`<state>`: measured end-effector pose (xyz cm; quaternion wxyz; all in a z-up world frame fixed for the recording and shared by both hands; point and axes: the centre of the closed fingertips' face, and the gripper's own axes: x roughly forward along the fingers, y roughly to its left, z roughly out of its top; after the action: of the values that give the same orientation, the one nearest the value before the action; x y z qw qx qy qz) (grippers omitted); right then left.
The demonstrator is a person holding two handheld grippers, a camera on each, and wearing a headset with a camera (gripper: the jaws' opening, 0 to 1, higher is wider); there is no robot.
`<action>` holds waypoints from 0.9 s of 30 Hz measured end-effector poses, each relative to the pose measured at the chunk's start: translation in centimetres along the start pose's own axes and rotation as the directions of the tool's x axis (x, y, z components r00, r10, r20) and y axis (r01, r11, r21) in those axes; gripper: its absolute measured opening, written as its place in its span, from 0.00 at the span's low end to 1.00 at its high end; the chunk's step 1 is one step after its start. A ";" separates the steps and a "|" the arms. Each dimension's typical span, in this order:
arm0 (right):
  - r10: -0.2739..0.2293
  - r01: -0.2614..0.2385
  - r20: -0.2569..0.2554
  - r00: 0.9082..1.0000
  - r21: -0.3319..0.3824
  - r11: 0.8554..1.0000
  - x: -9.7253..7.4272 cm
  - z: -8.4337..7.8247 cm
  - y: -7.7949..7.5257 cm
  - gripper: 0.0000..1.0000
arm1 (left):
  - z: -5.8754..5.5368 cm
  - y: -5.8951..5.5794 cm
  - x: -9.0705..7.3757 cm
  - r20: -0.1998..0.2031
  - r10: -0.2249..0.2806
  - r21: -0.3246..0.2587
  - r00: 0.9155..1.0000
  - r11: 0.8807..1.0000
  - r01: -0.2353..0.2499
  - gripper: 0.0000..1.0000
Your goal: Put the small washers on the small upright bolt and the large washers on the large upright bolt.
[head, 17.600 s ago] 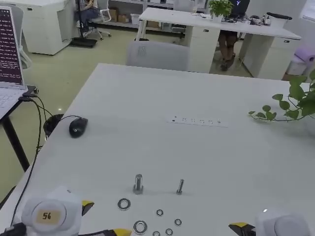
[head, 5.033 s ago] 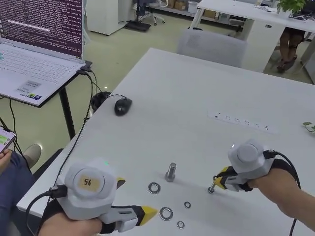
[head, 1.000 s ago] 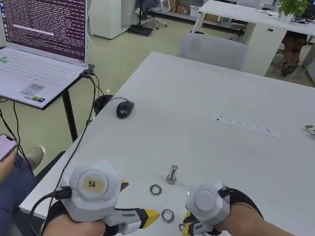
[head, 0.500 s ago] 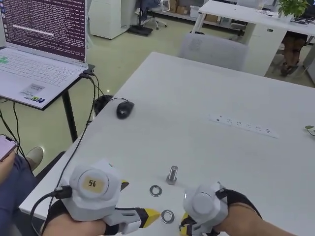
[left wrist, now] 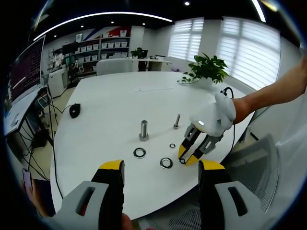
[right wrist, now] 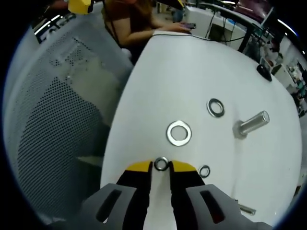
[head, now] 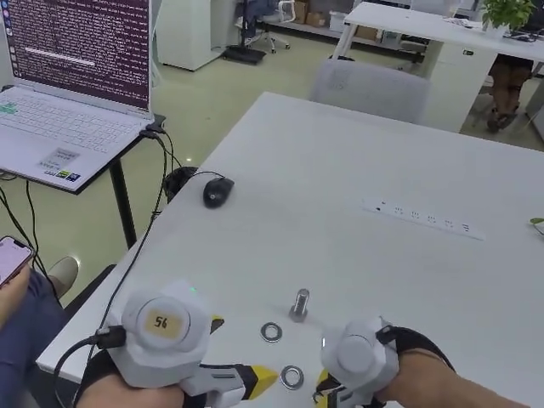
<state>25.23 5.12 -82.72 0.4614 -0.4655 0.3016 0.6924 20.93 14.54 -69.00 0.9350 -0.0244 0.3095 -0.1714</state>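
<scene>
Here, the right gripper (right wrist: 161, 167) is pinching a small washer (right wrist: 161, 164) at the lower centre of the right gripper view. Its jaws are standing almost together, with one yellow tip pressing on each side of the washer's rim. Whether the washer is resting on the bench (right wrist: 192, 62) or riding just above it cannot be told. The left gripper (left wrist: 161, 166) is hovering at the bottom of the left gripper view, its jaws spread wide and holding nothing. The coming move is judged to turn on the small bolt (left wrist: 177, 120). In the left gripper view it is standing above and slightly left of the right gripper's tips, near them, with its long axis upright from the bench. The washer's hole is therefore having to come level over the bolt's top before going down. The right gripper is lying nearer to this bolt than the left gripper. The large bolt (left wrist: 144, 130) is standing further left in that frame, also upright. A second small washer (right wrist: 204, 171) is lying flat just right of the gripping tips. One large washer (right wrist: 179, 132) is lying just above the tips, and the other large washer (right wrist: 216, 107) is lying beyond it towards the upper right, both flat on the bench.
</scene>
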 end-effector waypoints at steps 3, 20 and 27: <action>-0.007 0.006 0.003 1.000 0.007 1.000 0.0 0.0 0.0 0.14 | 0.1 0.0 0.1 0.000 -0.003 0.004 1.000 1.000 0.003 0.62; -0.104 0.079 0.085 0.991 0.253 0.964 -1.1 -2.0 -0.8 0.13 | 0.2 0.1 0.3 0.000 -0.004 0.004 1.000 1.000 0.004 0.61; -0.163 0.115 0.101 0.982 0.367 0.923 -2.7 -4.1 -1.7 0.13 | 0.1 0.1 0.2 -0.001 -0.002 0.000 1.000 1.000 0.002 0.61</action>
<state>28.65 1.33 -81.83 0.6052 -0.3477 0.3586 0.6199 21.20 14.56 -69.08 0.9346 -0.0247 0.3102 -0.1723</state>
